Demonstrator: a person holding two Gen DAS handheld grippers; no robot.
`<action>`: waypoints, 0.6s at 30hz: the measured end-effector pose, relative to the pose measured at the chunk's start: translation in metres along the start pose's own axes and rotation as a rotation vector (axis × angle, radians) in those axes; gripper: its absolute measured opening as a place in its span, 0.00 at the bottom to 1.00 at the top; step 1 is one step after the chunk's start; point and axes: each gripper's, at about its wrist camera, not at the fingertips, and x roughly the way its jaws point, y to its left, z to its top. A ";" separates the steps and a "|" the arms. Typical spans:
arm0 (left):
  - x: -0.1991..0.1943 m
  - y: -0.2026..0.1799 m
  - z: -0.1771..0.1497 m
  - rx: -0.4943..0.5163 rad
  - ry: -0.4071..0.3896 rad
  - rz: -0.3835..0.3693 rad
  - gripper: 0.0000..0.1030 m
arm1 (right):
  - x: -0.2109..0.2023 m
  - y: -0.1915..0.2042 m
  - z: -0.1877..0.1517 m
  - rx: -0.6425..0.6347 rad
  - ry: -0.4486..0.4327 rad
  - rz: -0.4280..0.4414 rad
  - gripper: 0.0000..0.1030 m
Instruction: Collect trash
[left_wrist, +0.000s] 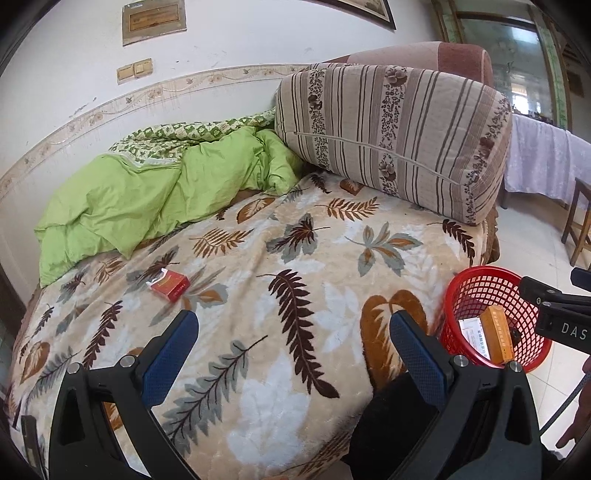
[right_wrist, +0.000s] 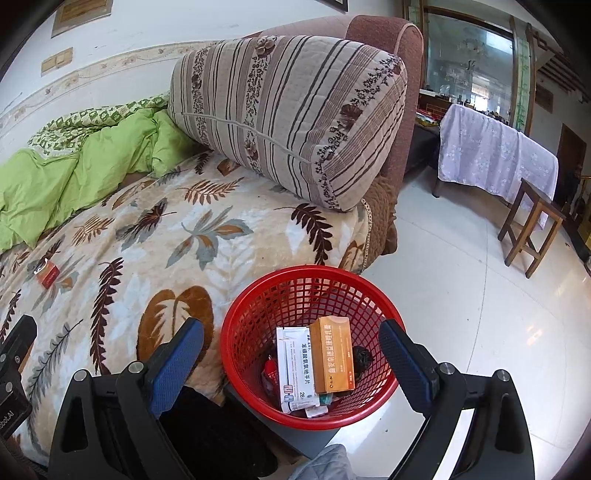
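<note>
Both pairs of fingers (left_wrist: 293, 365) (right_wrist: 291, 365) stand apart and empty, so we risk bunching the soft blanket (left_wrist: 258, 258) when pinching the red packet (left_wrist: 169, 285), seemingly flat, well left of the basket (right_wrist: 236, 332).

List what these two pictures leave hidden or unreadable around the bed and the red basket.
- Left wrist view: basket bottom, hidden by its wall and the right hand-held gripper.
- Right wrist view: scraps beneath the orange box and white box.
- Both views: red pack lettering too small.
- Under the green quilt: covered.
</note>
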 end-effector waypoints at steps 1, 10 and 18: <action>0.000 0.000 0.000 -0.003 0.000 0.000 1.00 | 0.000 0.000 0.000 0.001 0.002 0.001 0.94; -0.001 0.001 -0.001 0.005 0.002 -0.008 1.00 | 0.000 0.004 -0.001 -0.013 0.001 0.001 0.94; 0.000 0.004 -0.004 -0.011 0.010 -0.009 1.00 | 0.000 0.008 -0.002 -0.028 -0.003 0.002 0.94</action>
